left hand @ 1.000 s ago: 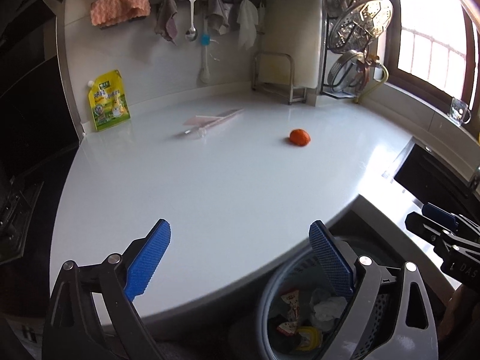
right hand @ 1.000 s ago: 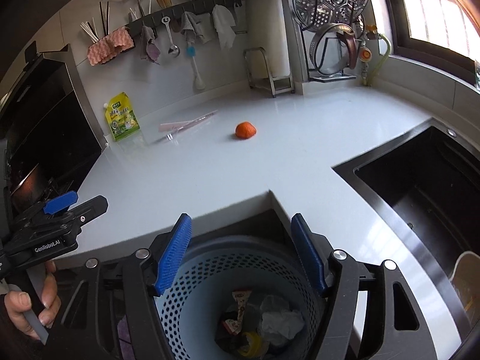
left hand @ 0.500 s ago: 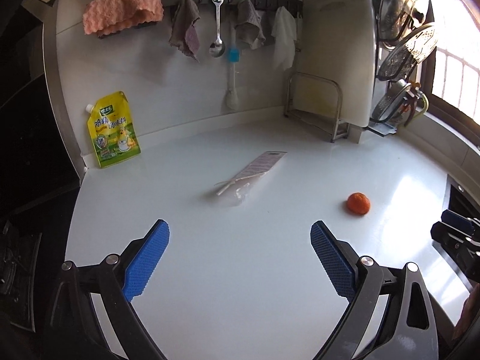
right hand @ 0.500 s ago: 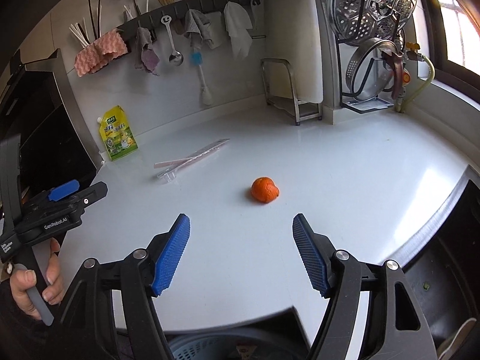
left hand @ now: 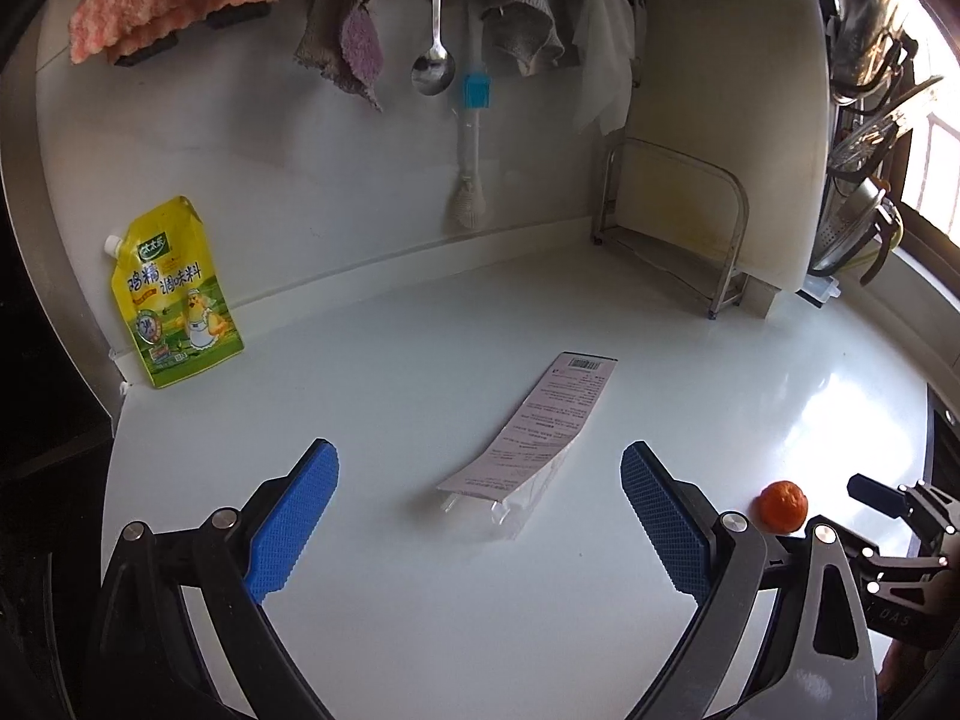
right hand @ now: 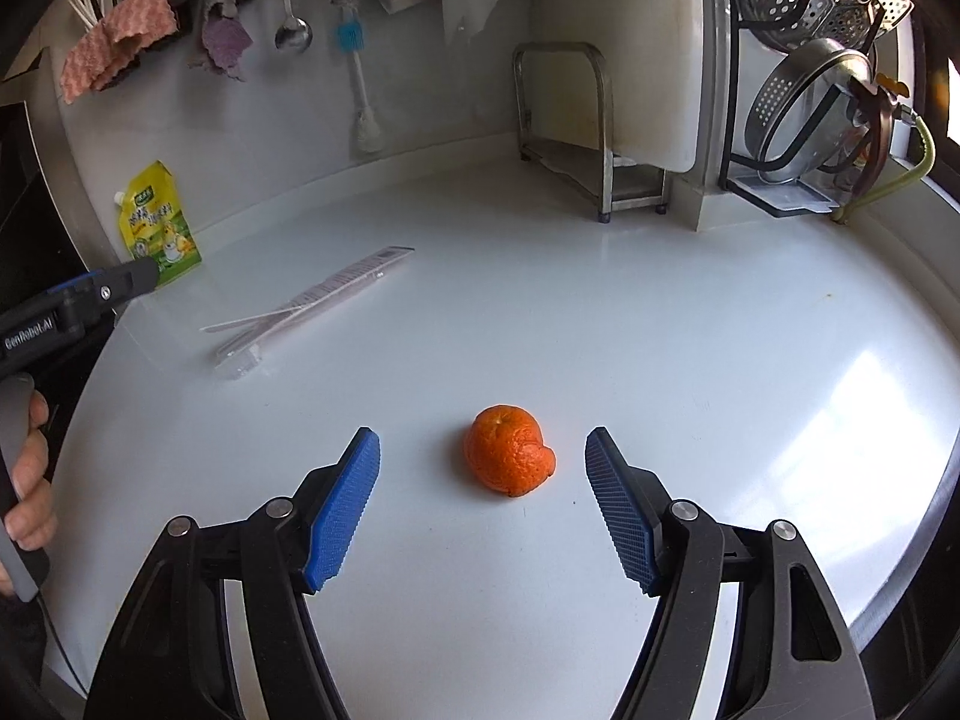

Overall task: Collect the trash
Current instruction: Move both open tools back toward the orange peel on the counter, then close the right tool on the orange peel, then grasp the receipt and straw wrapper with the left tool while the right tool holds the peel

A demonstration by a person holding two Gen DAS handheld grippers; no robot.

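Note:
A long flat paper-and-clear-plastic wrapper (left hand: 528,432) lies on the white counter (left hand: 420,600), just ahead of my left gripper (left hand: 480,504), which is open and empty with the wrapper's near end between its fingers' line. The wrapper also shows in the right wrist view (right hand: 312,306). An orange peel shaped like a mandarin (right hand: 509,458) lies on the counter (right hand: 690,360) between the open jaws of my right gripper (right hand: 483,468), not touched. The peel shows at the right in the left wrist view (left hand: 780,505).
A yellow seasoning pouch (left hand: 174,300) leans on the back wall. Cloths, a spoon (left hand: 433,66) and a brush hang above. A metal rack with a white cutting board (right hand: 630,60) and strainers (right hand: 804,102) stand at the back right. The left gripper's body (right hand: 66,312) shows at left.
Both grippers moved forward from over the trash basket across the counter. The left one closed in on the wrapper, the right one on the orange peel. Both stay open.

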